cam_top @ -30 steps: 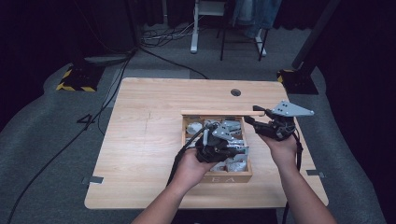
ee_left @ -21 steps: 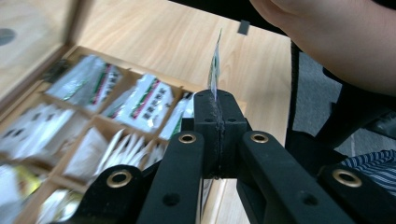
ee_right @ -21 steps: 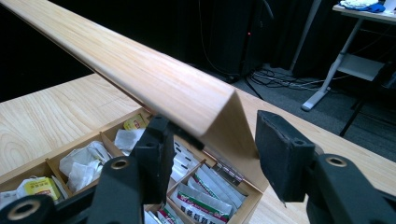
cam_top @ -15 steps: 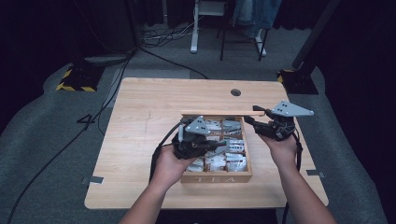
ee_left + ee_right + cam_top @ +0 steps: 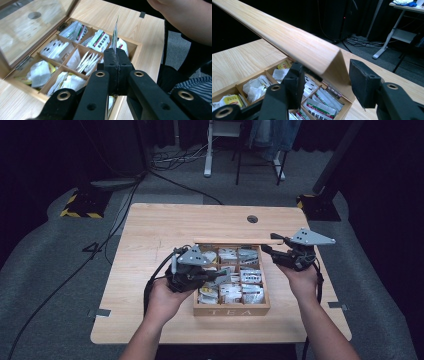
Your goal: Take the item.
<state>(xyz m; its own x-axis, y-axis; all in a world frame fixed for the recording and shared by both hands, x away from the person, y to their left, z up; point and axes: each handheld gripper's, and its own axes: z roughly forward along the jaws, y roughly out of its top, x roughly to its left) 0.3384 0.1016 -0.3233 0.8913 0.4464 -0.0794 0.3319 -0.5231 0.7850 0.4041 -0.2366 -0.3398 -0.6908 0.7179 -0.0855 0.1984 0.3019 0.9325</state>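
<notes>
Left gripper (image 5: 220, 276) lifted clear toward the tea box's (image 5: 231, 310) left edge, jaws pinching a tea sachet (image 5: 115, 35). Right gripper (image 5: 272, 249), jaws spread, propping the lid (image 5: 287, 37) open. Extraction done; placing on the worktop (image 5: 150, 235) likely next.

tea box (image 5: 231, 310): 1 | compartments: 9 | grippers: 2

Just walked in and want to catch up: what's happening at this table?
A person works a wooden tea box with two handheld grippers. The left gripper is shut on a tea bag packet, held above the compartments. The right gripper has its jaws on either side of the corner of the raised lid; whether the pads press on it is unclear. Many more packets lie in the box.
</notes>
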